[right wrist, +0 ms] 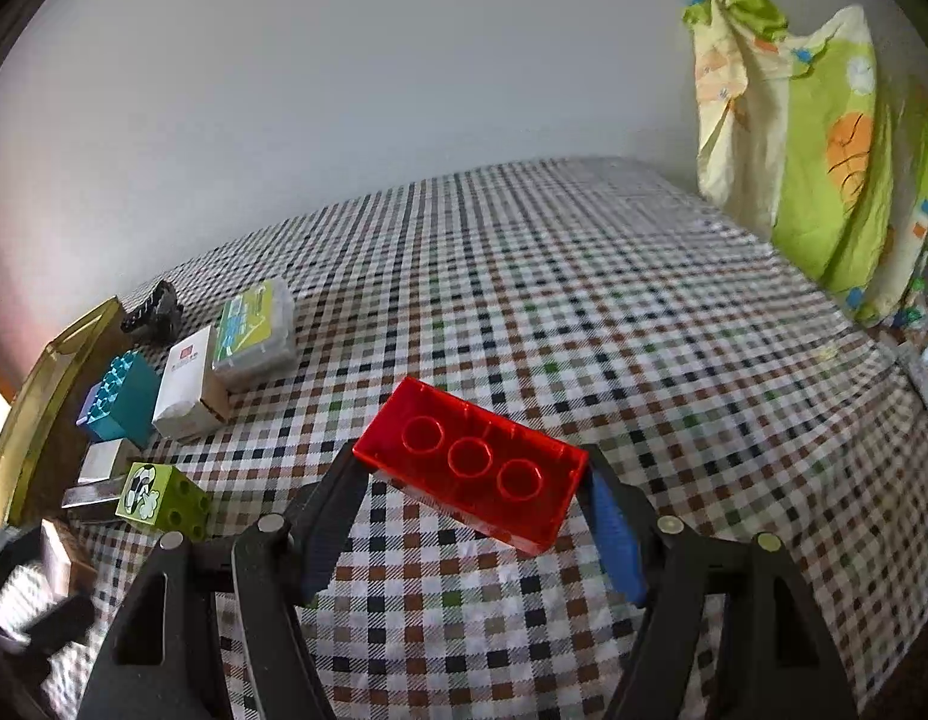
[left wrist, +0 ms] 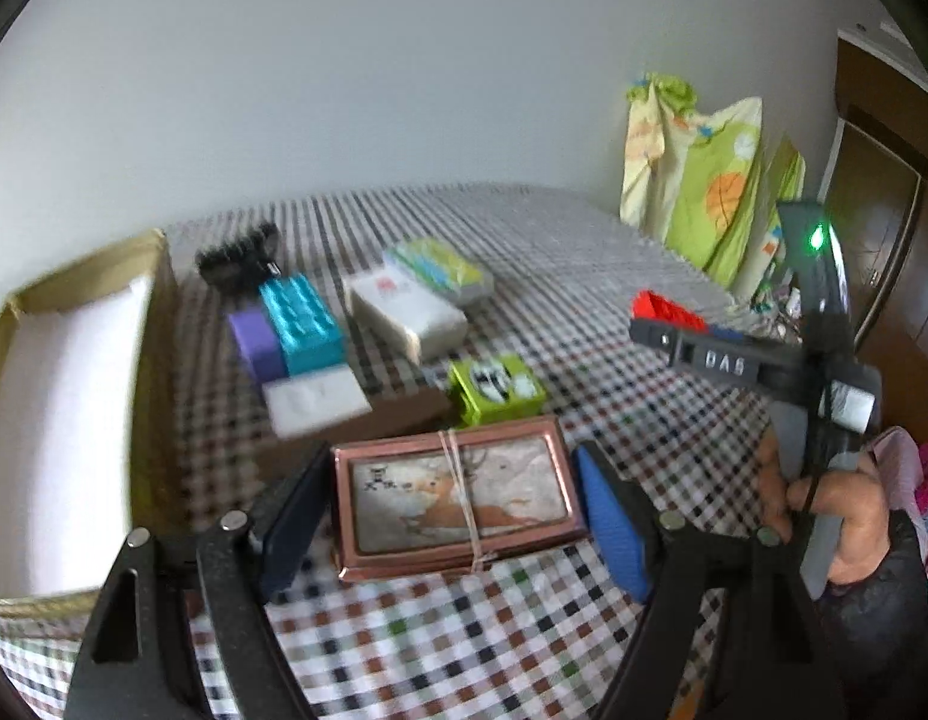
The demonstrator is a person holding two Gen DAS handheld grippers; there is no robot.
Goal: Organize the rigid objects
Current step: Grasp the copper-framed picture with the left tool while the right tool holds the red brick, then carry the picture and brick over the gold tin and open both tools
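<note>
My left gripper (left wrist: 455, 498) is shut on a rose-gold tin with a deer picture (left wrist: 404, 504), bound by a rubber band and held by its short ends just above the checked cloth (left wrist: 464, 630). In the right wrist view my right gripper (right wrist: 473, 483) is shut on a clear red brick (right wrist: 470, 456), which is turned underside up and held over the cloth. The left wrist view shows that red brick (left wrist: 668, 309) far right, with a hand (left wrist: 842, 516) on the right gripper's handle.
An open cardboard box (left wrist: 158, 360) with a white inside stands at the left. Beside it lie a black comb (left wrist: 239, 252), teal brick (left wrist: 302, 318), purple brick (left wrist: 257, 345), white block (left wrist: 314, 399), white carton (left wrist: 404, 315), green pack (left wrist: 440, 267) and lime brick (left wrist: 497, 387). A green pillow (left wrist: 704, 192) leans against the wall at the back right.
</note>
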